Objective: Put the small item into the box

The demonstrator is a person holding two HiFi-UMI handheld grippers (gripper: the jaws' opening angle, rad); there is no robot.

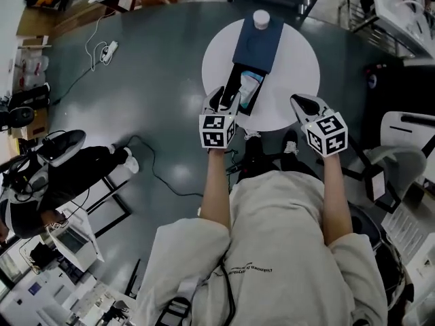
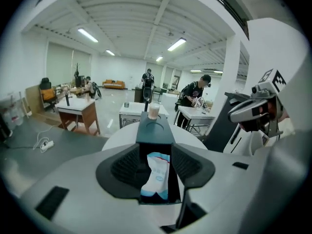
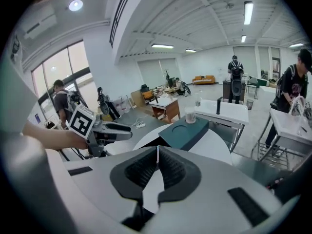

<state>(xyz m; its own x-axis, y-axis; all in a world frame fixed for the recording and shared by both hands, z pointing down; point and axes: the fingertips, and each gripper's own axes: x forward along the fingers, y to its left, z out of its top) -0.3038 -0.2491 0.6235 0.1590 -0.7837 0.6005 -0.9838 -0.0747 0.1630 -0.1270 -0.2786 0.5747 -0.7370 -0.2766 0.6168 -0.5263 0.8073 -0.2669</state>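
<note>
The left gripper (image 1: 223, 100), just above centre in the head view, has its jaws spread wide at the near end of the box (image 1: 259, 45) and grasps nothing. The packet (image 1: 249, 87) lies in the box's open black tray, in line between those jaws. To the right, the right gripper (image 1: 306, 105) hangs over the table (image 1: 299, 70), jaws pressed together and empty. A cup (image 1: 261, 19) stands on the box's far end.

You have a round white table (image 1: 299, 80) before you on the dark floor (image 1: 156, 80). A dark blue box (image 1: 258, 46) lies on it, running from the far edge toward the middle and drawn open toward your near edge. A pale cup (image 1: 261, 19) stands at the box's far end.
</note>
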